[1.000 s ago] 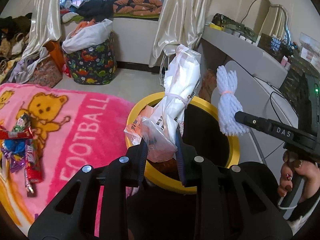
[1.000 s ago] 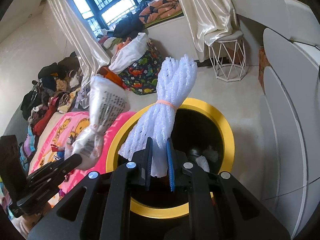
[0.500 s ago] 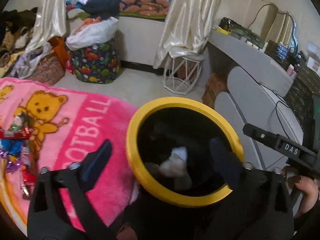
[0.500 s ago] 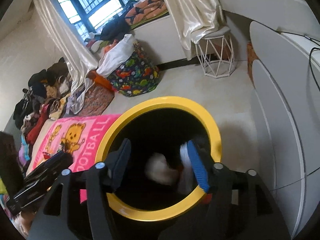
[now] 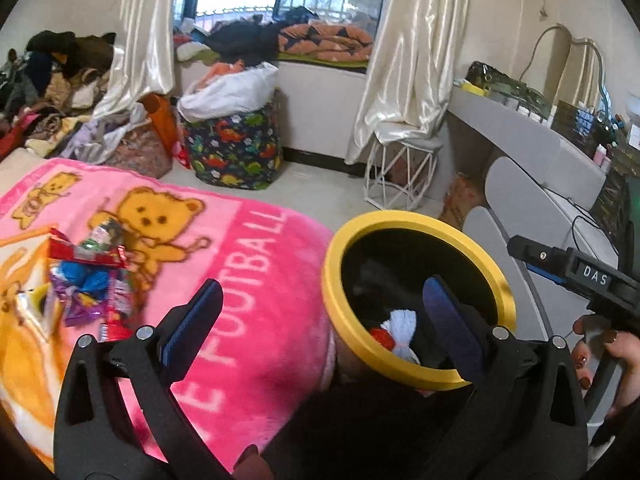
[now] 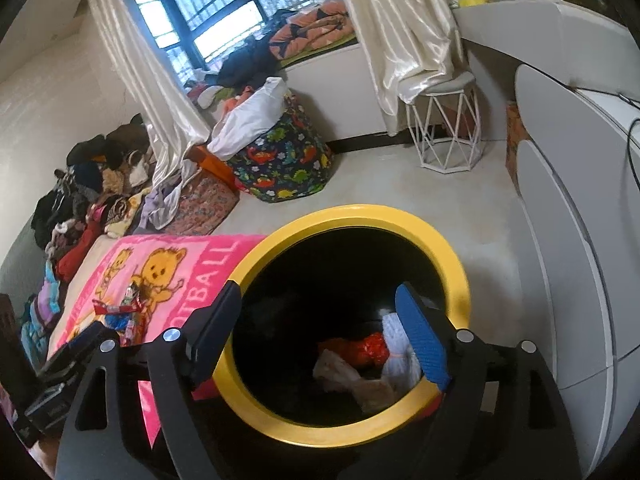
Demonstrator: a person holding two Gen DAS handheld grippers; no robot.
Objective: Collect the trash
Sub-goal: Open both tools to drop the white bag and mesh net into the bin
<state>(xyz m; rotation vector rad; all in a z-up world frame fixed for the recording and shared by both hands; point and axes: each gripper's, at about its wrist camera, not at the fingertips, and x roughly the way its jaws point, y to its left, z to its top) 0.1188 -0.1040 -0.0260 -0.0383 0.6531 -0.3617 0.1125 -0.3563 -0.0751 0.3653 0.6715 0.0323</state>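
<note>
Centrally, a black trash bin with a yellow rim (image 5: 416, 378) (image 6: 452, 276) serves as the landmark for both views. Left gripper (image 5: 320, 320): jaws spread wide with nothing between them; one finger (image 5: 192, 320) lies over the pink blanket (image 5: 248, 280) beside the bin, the other reaches over the bin's mouth. Its jaws have just been opening. Right gripper (image 6: 320, 332): jaws likewise parted and empty, straddling the bin's opening from above; these too have just been opening. Inside the bin, at the bottom, lie a white foam-net bundle (image 5: 402, 326) (image 6: 396, 336), a red wrapper (image 6: 366, 350) (image 5: 380, 336) touching it, and crumpled pale plastic packaging (image 6: 348, 376) nearer the camera. On the blanket, well apart from the bin on its left side, a loose heap of candy wrappers (image 5: 88, 280) (image 6: 124, 312) in red, blue and purple remains uncollected. In the left wrist view the right gripper's black body (image 5: 576, 272) projects toward the bin from the right, held by a hand (image 5: 608, 356) with painted nails. Beyond the bin stand a white wire-frame stool (image 5: 400, 172) (image 6: 448, 128) and a dinosaur-print storage bag (image 5: 236, 148) (image 6: 284, 160) stuffed with white fabric. To the bin's right runs a grey curved desk (image 5: 532, 148).
</note>
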